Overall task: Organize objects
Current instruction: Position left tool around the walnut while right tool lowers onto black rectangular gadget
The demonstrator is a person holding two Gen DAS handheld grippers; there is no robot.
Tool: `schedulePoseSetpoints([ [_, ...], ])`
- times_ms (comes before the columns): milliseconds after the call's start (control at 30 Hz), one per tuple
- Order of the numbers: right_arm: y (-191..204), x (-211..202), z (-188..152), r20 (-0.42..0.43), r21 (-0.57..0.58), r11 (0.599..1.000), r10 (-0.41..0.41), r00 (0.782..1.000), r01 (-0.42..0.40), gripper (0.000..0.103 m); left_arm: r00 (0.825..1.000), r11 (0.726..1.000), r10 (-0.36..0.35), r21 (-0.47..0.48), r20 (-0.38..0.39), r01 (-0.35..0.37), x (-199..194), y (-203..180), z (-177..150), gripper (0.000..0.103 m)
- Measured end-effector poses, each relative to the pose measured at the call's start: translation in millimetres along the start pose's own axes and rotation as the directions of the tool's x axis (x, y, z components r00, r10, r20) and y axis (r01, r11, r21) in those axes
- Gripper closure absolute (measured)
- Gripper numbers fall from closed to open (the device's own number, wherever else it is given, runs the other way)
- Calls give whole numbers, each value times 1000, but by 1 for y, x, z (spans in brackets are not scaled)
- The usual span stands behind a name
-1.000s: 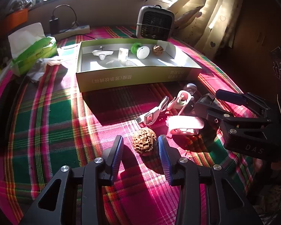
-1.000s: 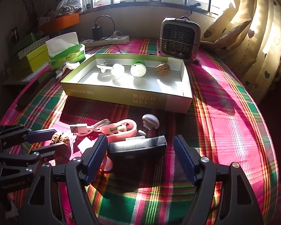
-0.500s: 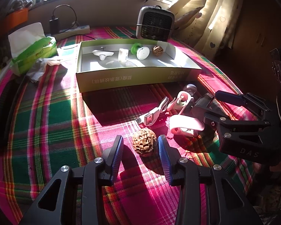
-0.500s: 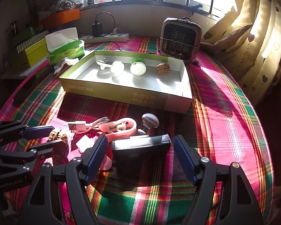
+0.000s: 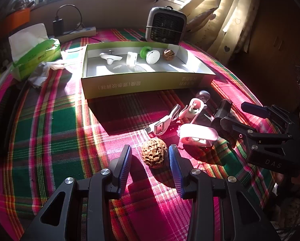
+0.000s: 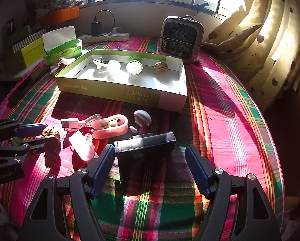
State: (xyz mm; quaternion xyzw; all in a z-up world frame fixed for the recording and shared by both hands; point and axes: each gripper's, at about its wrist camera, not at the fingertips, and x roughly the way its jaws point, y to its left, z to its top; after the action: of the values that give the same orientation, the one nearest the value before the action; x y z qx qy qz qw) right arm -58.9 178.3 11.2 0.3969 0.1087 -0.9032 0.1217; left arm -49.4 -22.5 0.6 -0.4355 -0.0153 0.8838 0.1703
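two grippers sit low over the plaid cloth [image 5: 49,130], each bracketing a different loose item; notes taken view by view

left wrist view: left gripper [image 5: 150,156] points down and forward, jaws part open with nothing pressed between them. walnut [image 5: 154,155] lies on the cloth directly between the fingertips, a clear gap on the left pad side, a thinner gap on the right; no contact seen. the nut is roughly round, so no long axis to line up. green box [image 5: 148,84] lies straight ahead and well apart, its long side across the view; inside it a second walnut [image 5: 168,54], a green-and-white spool [image 5: 150,54] and small white parts. pink clip [image 5: 198,135] and usb cable [image 5: 164,125] lie just right of the nut, near enough to be nudged. right gripper [image 5: 248,118] is seen from the side at the right edge

right wrist view: right gripper [image 6: 150,160] also tilted down, jaws wide, empty. black rectangular case [image 6: 145,143] lies between the fingers, long axis across the jaw line; the left pad is at or just beside its end, the right pad well clear of its other end. contact on the left cannot be told. left gripper [image 6: 39,133] shows at the left edge with the walnut [image 6: 50,132] between its fingers

judgement: each hand is nearest its own item; both look set to close, then carry forward to the box. risk on the right is an off-centre grip on the case
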Motion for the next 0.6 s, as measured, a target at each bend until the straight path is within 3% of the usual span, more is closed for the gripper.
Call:
schedulePoseSetpoints([
  [600, -37, -4, -21, -35, 69, 995, -75, 997, 77, 30, 1000, 1000, -1, 1, 0, 1, -1, 1, 0, 67],
])
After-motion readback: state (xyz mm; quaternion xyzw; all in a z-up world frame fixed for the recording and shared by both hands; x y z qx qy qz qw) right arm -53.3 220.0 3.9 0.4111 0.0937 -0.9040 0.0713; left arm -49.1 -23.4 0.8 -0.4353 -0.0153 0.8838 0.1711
